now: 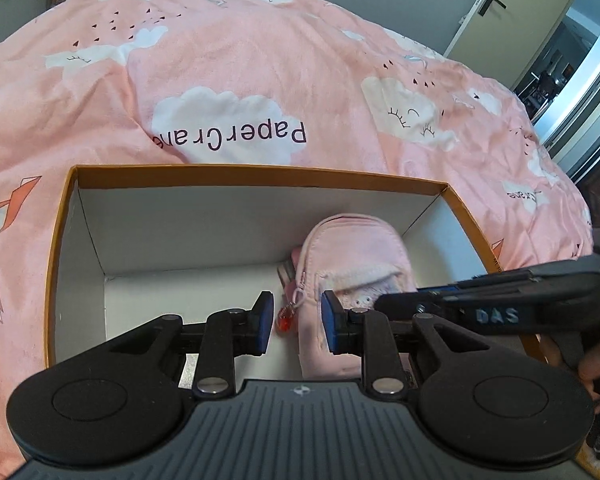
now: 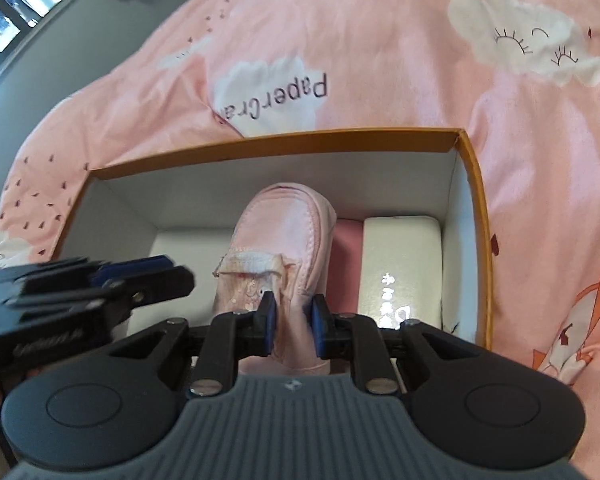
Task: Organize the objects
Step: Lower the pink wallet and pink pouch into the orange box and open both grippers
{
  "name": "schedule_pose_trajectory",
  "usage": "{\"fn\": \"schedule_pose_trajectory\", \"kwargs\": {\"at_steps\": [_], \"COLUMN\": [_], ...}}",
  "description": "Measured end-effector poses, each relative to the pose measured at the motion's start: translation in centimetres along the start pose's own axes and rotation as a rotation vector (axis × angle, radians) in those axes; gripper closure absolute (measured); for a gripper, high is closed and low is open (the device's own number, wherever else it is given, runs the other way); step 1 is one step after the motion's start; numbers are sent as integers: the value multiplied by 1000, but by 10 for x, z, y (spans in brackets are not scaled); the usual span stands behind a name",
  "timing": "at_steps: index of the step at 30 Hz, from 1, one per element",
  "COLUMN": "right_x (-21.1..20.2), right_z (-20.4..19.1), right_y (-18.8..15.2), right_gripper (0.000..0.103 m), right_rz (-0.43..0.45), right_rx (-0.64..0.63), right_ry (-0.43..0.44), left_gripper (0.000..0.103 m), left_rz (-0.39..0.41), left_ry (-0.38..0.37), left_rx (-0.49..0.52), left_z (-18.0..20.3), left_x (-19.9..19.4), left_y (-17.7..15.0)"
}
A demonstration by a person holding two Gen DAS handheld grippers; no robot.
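Both wrist cameras look steeply down, close, sharing the box (image 1: 260, 174) (orange-rimmed).

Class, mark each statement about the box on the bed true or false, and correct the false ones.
1. The pink pouch is inside the orange-rimmed box. True.
2. The right tongs are shut on the pouch. True.
3. The left tongs grip the pouch. False: their pads stand apart, nothing pressed between them.
4. A white case lies in the box beside the pouch. True.
5. The box rests on a blue bedcover. False: the bedcover is pink with white clouds.
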State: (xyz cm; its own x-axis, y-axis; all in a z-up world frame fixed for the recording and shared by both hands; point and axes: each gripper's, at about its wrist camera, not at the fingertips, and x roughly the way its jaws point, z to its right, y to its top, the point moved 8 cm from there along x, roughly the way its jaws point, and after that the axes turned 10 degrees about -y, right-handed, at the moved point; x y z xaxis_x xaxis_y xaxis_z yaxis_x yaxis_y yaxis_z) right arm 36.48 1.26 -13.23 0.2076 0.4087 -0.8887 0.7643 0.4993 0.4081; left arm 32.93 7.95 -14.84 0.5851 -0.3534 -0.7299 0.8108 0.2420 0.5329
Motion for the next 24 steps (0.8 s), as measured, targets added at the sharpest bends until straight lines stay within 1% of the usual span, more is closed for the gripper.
{"fn": "schedule_pose_trajectory", "kwargs": {"at_steps": [5, 7, 9, 11, 15, 20, 24], "right_x": [8, 11, 13, 16, 21, 5, -19], "right_z": [5, 9, 11, 9, 6, 7, 2], "right_y": [6, 6, 6, 5, 2, 4, -1], "right_gripper": [79, 79, 79, 79, 73, 69, 68], "right_rz": [4, 12, 12, 19, 32, 69, 119], "right_rx": [-8, -6, -1, -19, -62, -55, -71], "right_ry": [-58, -85, -94, -124, -170, -172, -172], "left_gripper": [75, 75, 75, 75, 74, 73, 73], "left_rz": [10, 12, 9, 9, 11, 25, 43], "left_ry": [-3, -4, 1, 8, 22, 37, 53], "left_rx": [-9, -4, 4, 18, 34, 54, 78], "left_z": [-1, 0, 2, 3, 4, 10, 19], "left_x": [-1, -1, -1, 0, -1, -11, -25], "left_y": [-3, -5, -6, -6, -6, -6, -7]}}
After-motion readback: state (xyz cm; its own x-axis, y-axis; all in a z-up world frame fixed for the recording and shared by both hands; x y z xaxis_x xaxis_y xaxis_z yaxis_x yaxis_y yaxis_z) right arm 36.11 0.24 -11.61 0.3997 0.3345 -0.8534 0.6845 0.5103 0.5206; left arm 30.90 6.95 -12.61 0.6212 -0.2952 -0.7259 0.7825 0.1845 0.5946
